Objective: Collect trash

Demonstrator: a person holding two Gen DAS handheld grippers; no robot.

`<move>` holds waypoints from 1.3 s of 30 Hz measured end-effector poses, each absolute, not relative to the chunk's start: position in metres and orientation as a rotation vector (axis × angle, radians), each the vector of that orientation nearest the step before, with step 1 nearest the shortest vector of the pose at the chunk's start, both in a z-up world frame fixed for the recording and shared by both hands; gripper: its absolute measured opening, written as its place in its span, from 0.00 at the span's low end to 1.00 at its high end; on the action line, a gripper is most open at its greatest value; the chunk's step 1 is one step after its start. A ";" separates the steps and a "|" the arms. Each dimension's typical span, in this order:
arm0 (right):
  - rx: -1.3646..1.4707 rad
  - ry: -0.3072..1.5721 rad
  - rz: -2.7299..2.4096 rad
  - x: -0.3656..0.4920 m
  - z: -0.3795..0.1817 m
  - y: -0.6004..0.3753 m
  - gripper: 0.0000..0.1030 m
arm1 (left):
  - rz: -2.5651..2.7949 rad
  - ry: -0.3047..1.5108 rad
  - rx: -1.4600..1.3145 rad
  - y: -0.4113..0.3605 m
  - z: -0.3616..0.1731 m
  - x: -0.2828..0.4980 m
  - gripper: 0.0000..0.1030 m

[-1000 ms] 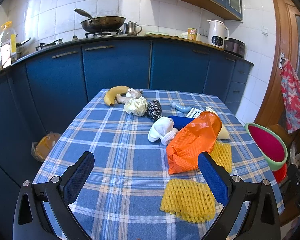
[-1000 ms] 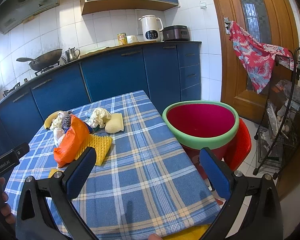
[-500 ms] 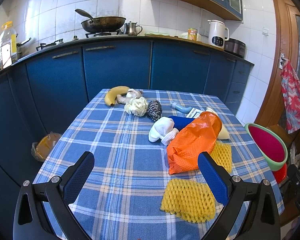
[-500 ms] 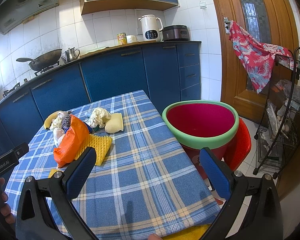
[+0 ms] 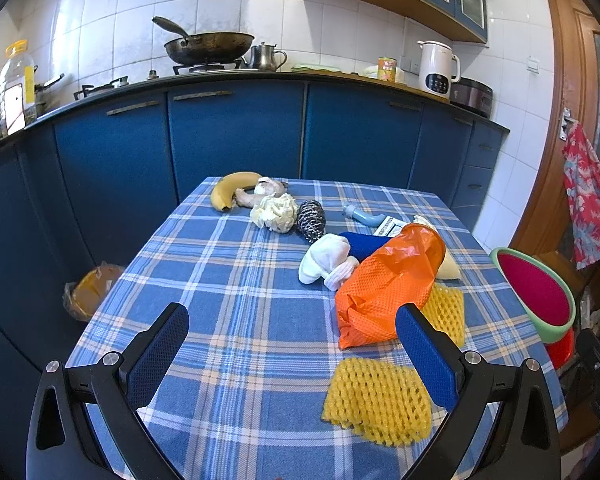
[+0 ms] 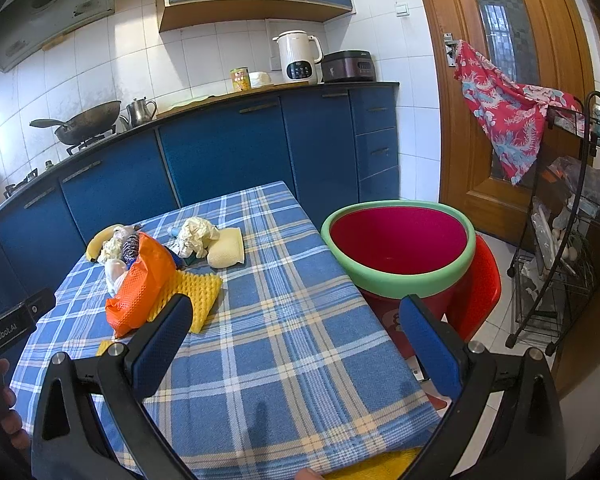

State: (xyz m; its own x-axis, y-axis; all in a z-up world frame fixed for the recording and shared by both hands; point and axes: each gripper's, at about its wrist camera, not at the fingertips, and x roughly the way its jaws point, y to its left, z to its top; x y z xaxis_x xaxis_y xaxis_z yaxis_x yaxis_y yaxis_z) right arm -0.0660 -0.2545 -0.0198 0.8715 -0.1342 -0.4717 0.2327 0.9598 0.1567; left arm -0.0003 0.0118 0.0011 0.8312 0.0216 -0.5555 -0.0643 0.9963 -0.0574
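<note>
Both empty with jaws wide apart, left gripper (image 5: pixel 288 330) and right gripper (image 6: pixel 296 322) above near edge of checkered surface (image 5: pixel 236 280), trash clustered far right: orange mesh bag (image 5: pixel 384 284), yellow foam nets (image 5: pixel 376 400), crumpled paper (image 5: pixel 274 212); red basin (image 6: pixel 400 240) right of surface.

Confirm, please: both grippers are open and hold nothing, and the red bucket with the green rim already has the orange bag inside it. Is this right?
Not quite. The orange bag lies on the checked tablecloth, and the red bucket is empty, as the right wrist view shows. The left gripper and right gripper are indeed open and hold nothing.
</note>
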 end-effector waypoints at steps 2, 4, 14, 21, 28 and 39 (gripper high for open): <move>0.213 0.477 -0.194 -0.066 -0.020 -0.255 0.98 | 0.045 0.588 -0.075 0.012 0.001 0.000 1.00; 0.215 0.479 -0.195 -0.066 -0.021 -0.255 0.98 | 0.046 0.588 -0.074 0.012 0.001 0.000 1.00; 0.218 0.481 -0.197 -0.066 -0.022 -0.256 0.98 | 0.045 0.592 -0.071 0.010 -0.001 0.000 1.00; 0.222 0.484 -0.201 -0.066 -0.023 -0.258 0.98 | 0.043 0.602 -0.061 0.008 -0.004 -0.001 1.00; 0.226 0.487 -0.204 -0.065 -0.023 -0.259 0.98 | 0.030 0.641 -0.044 0.006 -0.010 0.002 1.00; 0.242 0.513 -0.203 -0.062 -0.027 -0.263 0.98 | -0.047 0.802 -0.001 -0.002 -0.042 0.015 0.99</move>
State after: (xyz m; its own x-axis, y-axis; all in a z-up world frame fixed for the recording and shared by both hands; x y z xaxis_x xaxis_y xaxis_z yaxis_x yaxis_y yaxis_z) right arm -0.0619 -0.2634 -0.0273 0.8524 -0.1308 -0.5062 0.2510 0.9517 0.1767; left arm 0.0155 -0.0021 -0.0419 0.6945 -0.0427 -0.7183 0.0419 0.9989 -0.0188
